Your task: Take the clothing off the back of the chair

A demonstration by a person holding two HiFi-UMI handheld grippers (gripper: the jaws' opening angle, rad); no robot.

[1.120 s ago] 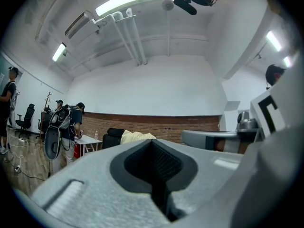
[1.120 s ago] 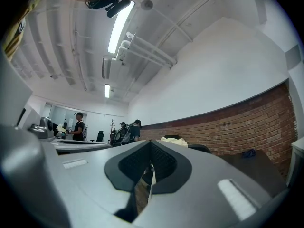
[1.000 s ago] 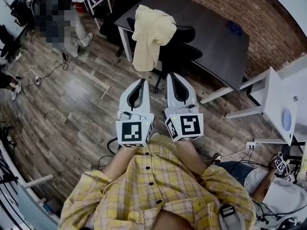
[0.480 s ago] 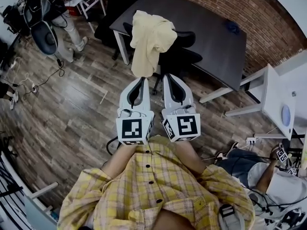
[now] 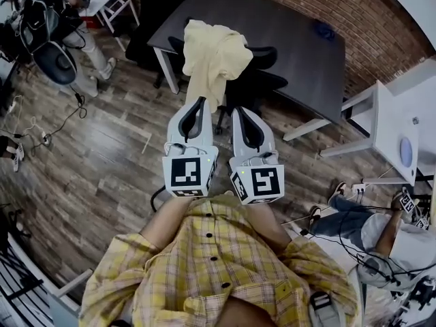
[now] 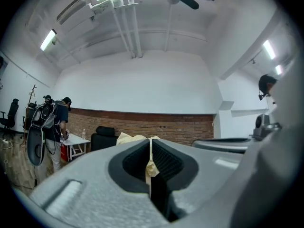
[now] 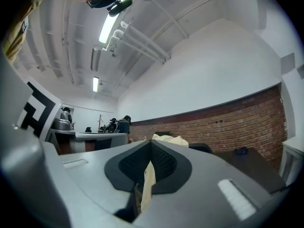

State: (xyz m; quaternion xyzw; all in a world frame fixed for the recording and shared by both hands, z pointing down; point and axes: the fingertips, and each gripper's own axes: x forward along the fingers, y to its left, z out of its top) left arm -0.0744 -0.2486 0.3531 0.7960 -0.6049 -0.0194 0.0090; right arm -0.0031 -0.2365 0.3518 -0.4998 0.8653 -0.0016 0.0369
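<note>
The wood floor (image 5: pixel 102 155) is the biggest open stretch. It runs wide to the left of both sets of jaws and narrows ahead of them. Straight beyond the jaw tips stands a dark table (image 5: pixel 300 53), and its near edge closes off the room behind the target. A black chair (image 5: pixel 262 80) is tucked against that table just ahead of the tips, with its back turned toward them.

The pale yellow clothing (image 5: pixel 211 53) hangs over that back, bunched at the top and trailing down the near side. It is probably held there by its own weight alone. It lies directly in front of the jaws, a little toward the left pair, and its lower hem is the closest part.

The left gripper (image 5: pixel 197 104) and right gripper (image 5: pixel 240 112) sit side by side, level and aimed at the chair. Both have their jaws pressed together on nothing. The cloth shows only through the slit, beyond the tips. Judging by this, the reach is not finished. The jaws must spread before they can pinch the fabric, and lifting upward looks freest, since the table blocks the far side.
</note>
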